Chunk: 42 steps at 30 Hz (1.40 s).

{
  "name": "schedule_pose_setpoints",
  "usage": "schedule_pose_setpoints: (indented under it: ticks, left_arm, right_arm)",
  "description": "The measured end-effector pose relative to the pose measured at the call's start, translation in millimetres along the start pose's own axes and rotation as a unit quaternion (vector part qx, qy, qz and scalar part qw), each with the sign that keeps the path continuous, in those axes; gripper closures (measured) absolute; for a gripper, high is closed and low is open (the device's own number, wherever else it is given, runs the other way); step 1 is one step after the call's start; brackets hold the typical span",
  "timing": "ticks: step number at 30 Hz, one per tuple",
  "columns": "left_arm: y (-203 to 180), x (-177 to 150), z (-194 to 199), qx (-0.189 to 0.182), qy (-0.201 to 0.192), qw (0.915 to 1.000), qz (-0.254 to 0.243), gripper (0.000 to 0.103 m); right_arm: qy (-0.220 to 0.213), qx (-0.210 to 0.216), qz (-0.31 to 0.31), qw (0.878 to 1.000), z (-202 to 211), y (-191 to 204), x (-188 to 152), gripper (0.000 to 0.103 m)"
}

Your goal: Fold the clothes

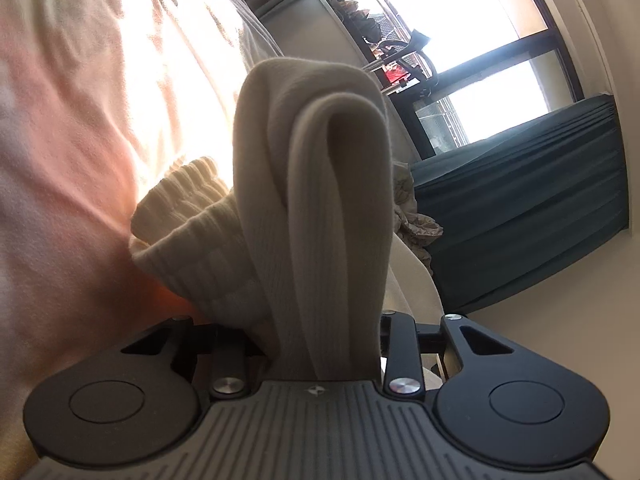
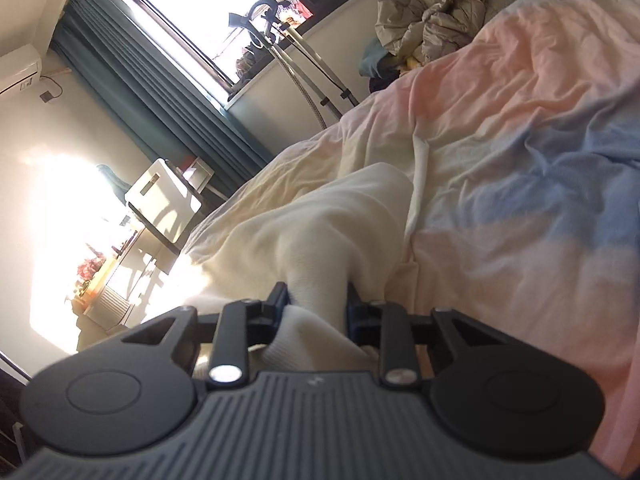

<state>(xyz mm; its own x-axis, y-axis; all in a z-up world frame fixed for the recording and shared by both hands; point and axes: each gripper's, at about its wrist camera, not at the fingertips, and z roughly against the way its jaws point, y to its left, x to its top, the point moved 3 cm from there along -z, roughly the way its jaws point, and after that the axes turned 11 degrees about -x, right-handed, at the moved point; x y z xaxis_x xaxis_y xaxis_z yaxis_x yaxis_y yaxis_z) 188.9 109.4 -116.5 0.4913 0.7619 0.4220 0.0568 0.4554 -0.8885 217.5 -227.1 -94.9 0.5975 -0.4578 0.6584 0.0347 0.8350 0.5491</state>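
A cream ribbed sock [image 1: 316,140] fills the left wrist view. It is folded over into a loop, and its ribbed cuff [image 1: 188,216] hangs out to the left. My left gripper [image 1: 320,320] is shut on it, and the cloth hides the fingertips. In the right wrist view a white sock [image 2: 332,220] lies bunched on the bed's pastel cover [image 2: 520,160]. My right gripper [image 2: 316,292] is shut on its near end, with a black finger pressing in on either side. Whether both views show the same sock I cannot tell.
A heap of crumpled beige clothes [image 2: 440,12] lies at the far end of the bed. A garment steamer stand [image 2: 280,40] rises beside the window [image 2: 200,8], with teal curtains [image 2: 140,80]. A white bedside unit [image 2: 160,200] stands on the left. The pink cover [image 1: 60,120] fills the left of the left wrist view.
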Motion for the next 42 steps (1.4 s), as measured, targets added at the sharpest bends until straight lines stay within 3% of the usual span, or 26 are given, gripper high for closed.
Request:
schedule_pose_setpoints:
  ticks: [5, 9, 15, 20, 26, 30, 33, 37, 40, 42]
  left_arm:
    - [-49.1, -2.5, 10.5, -0.03, 0.001, 0.9995, 0.0, 0.066]
    - [-103.7, -20.5, 0.6, -0.052, 0.007, 0.9982, -0.03, 0.066]
    - [-170.1, -84.2, -44.5, -0.101, 0.043, 0.9921, -0.059, 0.066]
    - [-195.3, -152.5, -108.6, -0.119, 0.09, 0.9852, -0.086, 0.066]
    - [-182.9, -222.7, -184.5, -0.111, 0.148, 0.9746, -0.126, 0.066]
    - [-143.2, -251.0, -212.6, -0.074, 0.194, 0.9687, -0.136, 0.066]
    - [-111.1, -256.6, -208.4, -0.08, 0.202, 0.9688, -0.12, 0.063]
    - [-106.0, -262.8, -189.6, -0.095, 0.204, 0.9648, -0.136, 0.057]
    - [-112.0, -258.6, -182.1, -0.088, 0.22, 0.961, -0.142, 0.041]
    - [-121.4, -255.7, -174.3, -0.081, 0.235, 0.9552, -0.16, 0.024]
  right_arm:
    - [-0.062, 0.017, 0.027, 0.998, 54.6, 19.5, 27.9, 0.076]
    - [-0.101, 0.022, 0.019, 0.994, 97.9, 7.0, 54.6, 0.076]
    - [-0.154, 0.004, -0.001, 0.988, 166.2, -58.9, 94.1, 0.076]
    - [-0.181, -0.04, -0.011, 0.983, 201.1, -138.3, 116.1, 0.076]
    - [-0.185, -0.093, -0.041, 0.977, 190.8, -240.5, 111.6, 0.076]
    - [-0.134, -0.126, -0.08, 0.98, 158.6, -295.3, 73.9, 0.075]
    - [-0.082, -0.137, -0.118, 0.98, 132.1, -318.5, 32.6, 0.073]
    - [-0.094, -0.122, -0.146, 0.977, 136.9, -322.5, 14.5, 0.069]
    - [-0.094, -0.132, -0.145, 0.976, 139.8, -314.6, 16.0, 0.064]
    - [-0.096, -0.147, -0.14, 0.974, 146.9, -308.4, 21.9, 0.061]
